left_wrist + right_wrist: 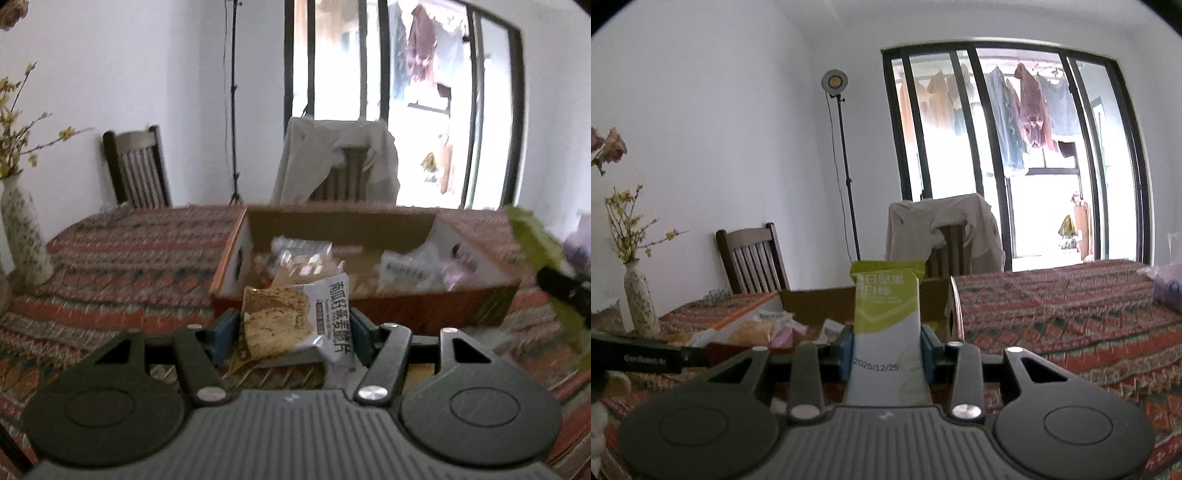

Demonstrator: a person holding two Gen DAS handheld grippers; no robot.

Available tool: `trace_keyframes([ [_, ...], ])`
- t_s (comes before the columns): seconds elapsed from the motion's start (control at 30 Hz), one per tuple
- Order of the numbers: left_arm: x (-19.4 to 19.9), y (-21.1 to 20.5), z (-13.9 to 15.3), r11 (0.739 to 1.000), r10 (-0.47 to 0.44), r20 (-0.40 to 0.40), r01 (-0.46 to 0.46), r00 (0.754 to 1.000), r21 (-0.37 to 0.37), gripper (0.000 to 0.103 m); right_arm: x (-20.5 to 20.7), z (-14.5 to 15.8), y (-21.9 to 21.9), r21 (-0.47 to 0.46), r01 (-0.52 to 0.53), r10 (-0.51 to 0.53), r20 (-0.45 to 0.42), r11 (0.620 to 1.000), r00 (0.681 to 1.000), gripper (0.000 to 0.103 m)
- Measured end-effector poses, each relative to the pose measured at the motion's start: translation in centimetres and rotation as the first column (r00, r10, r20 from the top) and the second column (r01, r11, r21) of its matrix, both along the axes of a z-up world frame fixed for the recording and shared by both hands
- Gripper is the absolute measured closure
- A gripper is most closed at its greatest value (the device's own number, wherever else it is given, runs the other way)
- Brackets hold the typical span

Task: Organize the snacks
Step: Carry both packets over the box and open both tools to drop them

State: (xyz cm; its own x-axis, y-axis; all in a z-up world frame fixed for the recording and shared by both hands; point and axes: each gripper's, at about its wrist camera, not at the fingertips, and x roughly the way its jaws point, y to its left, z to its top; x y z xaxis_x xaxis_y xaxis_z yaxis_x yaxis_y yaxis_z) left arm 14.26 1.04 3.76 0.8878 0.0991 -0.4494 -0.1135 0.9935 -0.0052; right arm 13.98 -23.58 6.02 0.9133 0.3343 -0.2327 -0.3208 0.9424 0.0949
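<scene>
My left gripper (293, 334) is shut on a white cracker packet (295, 321) and holds it just in front of the open cardboard box's (424, 308) near wall. The box holds several snack packets (303, 251). My right gripper (887, 352) is shut on a green-and-white snack bar packet (886, 314), held upright above the table to the right of the box (812, 301). That green packet (535, 240) and the right gripper show blurred at the right edge of the left wrist view.
A patterned red tablecloth (1071, 325) covers the table. A vase with yellow twigs (22, 236) stands at the left. Two wooden chairs (140, 170) stand behind the table, one draped with a cloth (340, 158). A purple bag (1167, 291) lies at the far right.
</scene>
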Motion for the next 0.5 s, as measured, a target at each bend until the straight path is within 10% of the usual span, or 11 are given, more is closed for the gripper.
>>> trace_keyframes([
  [0.5,5.3,-1.7,4.8,0.999,-0.027,0.112,0.031,0.993,-0.028,0.039,6.8,4.2,2.2,-0.025,0.021,-0.02,0.048,0.999,0.999,0.068],
])
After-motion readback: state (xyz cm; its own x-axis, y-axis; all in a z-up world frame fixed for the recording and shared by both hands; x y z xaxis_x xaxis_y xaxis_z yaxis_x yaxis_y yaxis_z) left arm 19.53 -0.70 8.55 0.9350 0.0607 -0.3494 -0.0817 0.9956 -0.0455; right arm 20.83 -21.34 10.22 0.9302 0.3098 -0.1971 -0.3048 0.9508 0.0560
